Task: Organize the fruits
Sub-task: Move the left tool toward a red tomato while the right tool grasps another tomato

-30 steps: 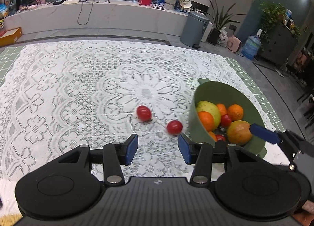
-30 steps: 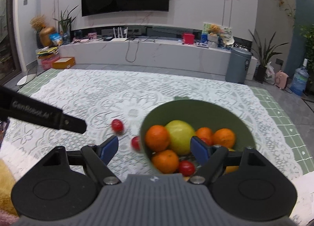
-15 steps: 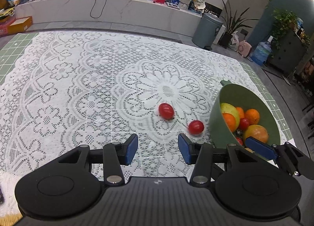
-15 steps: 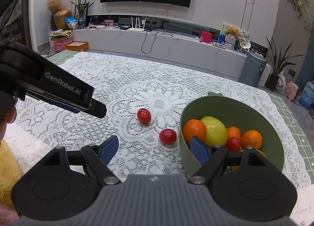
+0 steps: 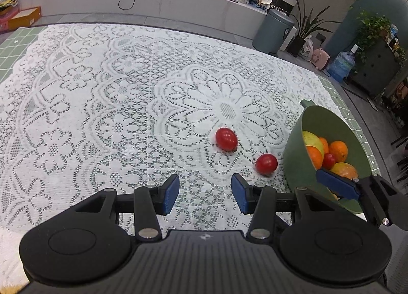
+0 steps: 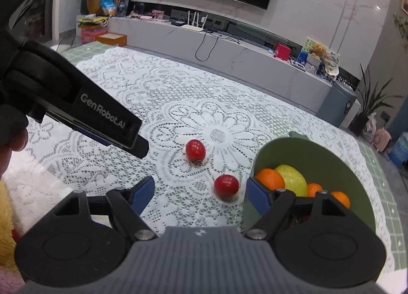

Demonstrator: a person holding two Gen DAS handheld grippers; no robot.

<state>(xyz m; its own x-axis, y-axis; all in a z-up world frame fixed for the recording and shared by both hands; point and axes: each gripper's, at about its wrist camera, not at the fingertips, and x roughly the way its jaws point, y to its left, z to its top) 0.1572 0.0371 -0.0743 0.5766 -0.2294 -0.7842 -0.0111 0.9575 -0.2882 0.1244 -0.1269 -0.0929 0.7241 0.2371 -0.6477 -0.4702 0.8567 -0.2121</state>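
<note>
landmark: green bowl (image 6: 329, 156), tilted, holding oranges, a yellow-green fruit and a small red one; every place below is read from it
nearer cherry tomato (image 6: 226, 185): on the lace tablecloth (image 5: 102, 105), just beside the bowl's outer wall, apart from it; slightly blurred, so rest or rolling cannot be told
farther cherry tomato (image 6: 195, 150): on the lace, farther out from the bowl, near the flower centre; egg-shaped, long axis tipped up and away from the camera, narrow end toward the far edge
right gripper (image 6: 200, 193): jaws closing, nothing between the pads; one finger in front of the bowl's near wall, the nearer tomato ahead and slightly off centre toward the bowl
left gripper (image 5: 205, 193): spread part way, empty; both tomatoes ahead and off toward the bowl side
nearer hand: the right, by my reading
deciding relation: the nearer tomato lies close to the bowl wall; the bowl-side finger probably has little room
long axis of the nearer tomato: nearly round; cannot tell
</note>
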